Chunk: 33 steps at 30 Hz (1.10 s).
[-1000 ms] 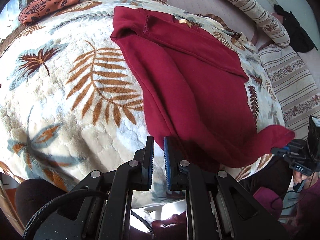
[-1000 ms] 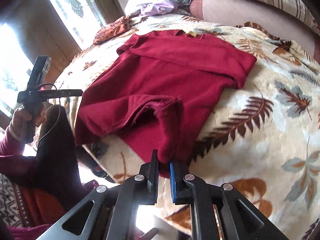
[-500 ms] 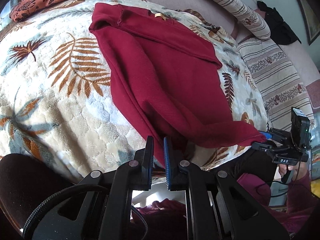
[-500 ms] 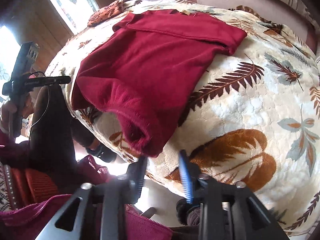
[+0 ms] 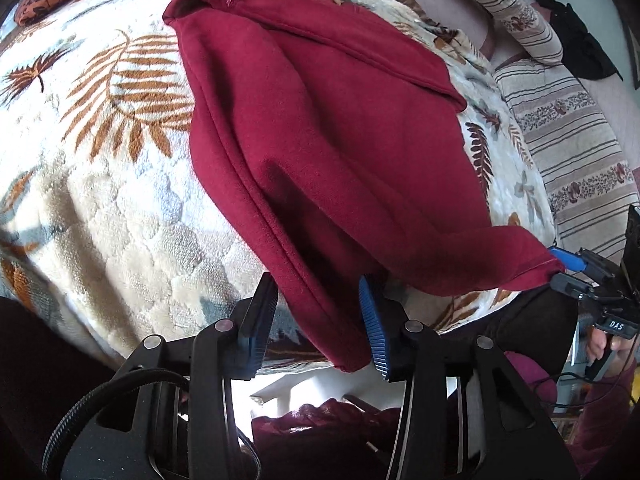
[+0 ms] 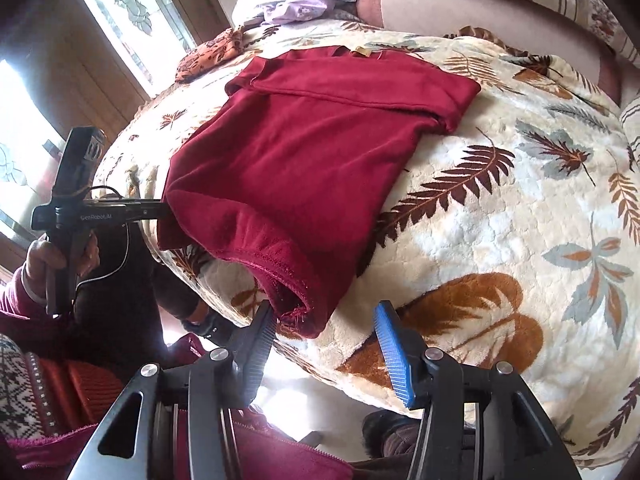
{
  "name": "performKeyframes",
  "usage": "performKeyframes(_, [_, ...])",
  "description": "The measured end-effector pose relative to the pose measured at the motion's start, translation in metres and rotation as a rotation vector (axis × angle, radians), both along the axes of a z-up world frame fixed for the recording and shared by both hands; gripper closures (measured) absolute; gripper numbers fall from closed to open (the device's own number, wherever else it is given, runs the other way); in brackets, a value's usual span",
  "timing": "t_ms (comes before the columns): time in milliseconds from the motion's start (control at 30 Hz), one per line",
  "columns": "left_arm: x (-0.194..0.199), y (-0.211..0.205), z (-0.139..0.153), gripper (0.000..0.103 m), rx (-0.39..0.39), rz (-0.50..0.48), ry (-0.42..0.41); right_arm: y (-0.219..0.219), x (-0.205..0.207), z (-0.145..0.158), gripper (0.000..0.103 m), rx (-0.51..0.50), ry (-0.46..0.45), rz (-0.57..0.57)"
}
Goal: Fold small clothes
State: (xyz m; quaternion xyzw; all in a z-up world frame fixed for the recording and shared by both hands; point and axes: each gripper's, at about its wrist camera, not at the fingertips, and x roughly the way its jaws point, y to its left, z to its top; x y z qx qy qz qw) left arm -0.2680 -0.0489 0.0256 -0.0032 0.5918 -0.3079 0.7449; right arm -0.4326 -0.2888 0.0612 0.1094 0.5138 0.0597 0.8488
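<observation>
My left tongs (image 5: 318, 320) are standing spread wide, and the near hanging corner of the red garment (image 5: 320, 140) is lying in the gap between the two fingers, but the fingers are not pressing on it. My right tongs (image 6: 326, 338) are also spread wide; the rolled hem of the garment is hanging just beside the dark finger (image 6: 260, 344), maybe touching it, and the blue finger (image 6: 390, 356) is standing apart from the cloth, over the blanket (image 6: 500, 240). The red garment is lying flat on this leaf-pattern blanket, with its near edge hanging over the side of the bed toward me. A little farther, its upper part is folded over, making a straight band across the cloth. In the right wrist view I am seeing my left hand (image 6: 60, 256) holding its tool near the left corner of the garment. Behind the garment, an orange patterned cloth (image 6: 208, 54) is lying near the window (image 6: 132, 12), and a striped pillow (image 5: 516, 16) is resting at the far side.
</observation>
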Motion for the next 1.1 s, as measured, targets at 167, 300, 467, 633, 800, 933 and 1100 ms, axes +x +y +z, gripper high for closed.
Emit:
performKeyframes(167, [0.0,0.005,0.0,0.061,0.016,0.02,-0.029,-0.004,0.0,0.009,0.054,0.004,-0.028,-0.019])
performKeyframes(300, [0.002,0.0,-0.007,0.061,-0.007,0.014,-0.008,-0.009,0.003,0.018,0.054,0.004,-0.066,-0.045])
performKeyframes(467, [0.005,0.002,-0.006,0.091,-0.04,-0.009,-0.005,-0.015,0.012,0.017,0.05,0.075,-0.068,-0.093])
performKeyframes(633, [0.007,0.029,0.023,0.096,-0.025,-0.028,-0.085,-0.008,0.02,0.002,0.05,0.088,-0.036,-0.084])
performKeyframes(800, [0.015,0.09,0.043,0.096,0.072,0.061,-0.126,0.0,0.022,-0.009,0.05,0.105,-0.009,-0.061])
performKeyframes(933, [0.012,0.111,0.032,0.097,0.081,0.115,-0.091,0.003,0.026,-0.025,0.049,0.105,0.039,-0.066])
performKeyframes(1100, [0.004,0.1,0.025,0.097,0.078,0.1,-0.092,0.012,0.032,-0.049,0.049,0.052,0.137,-0.068])
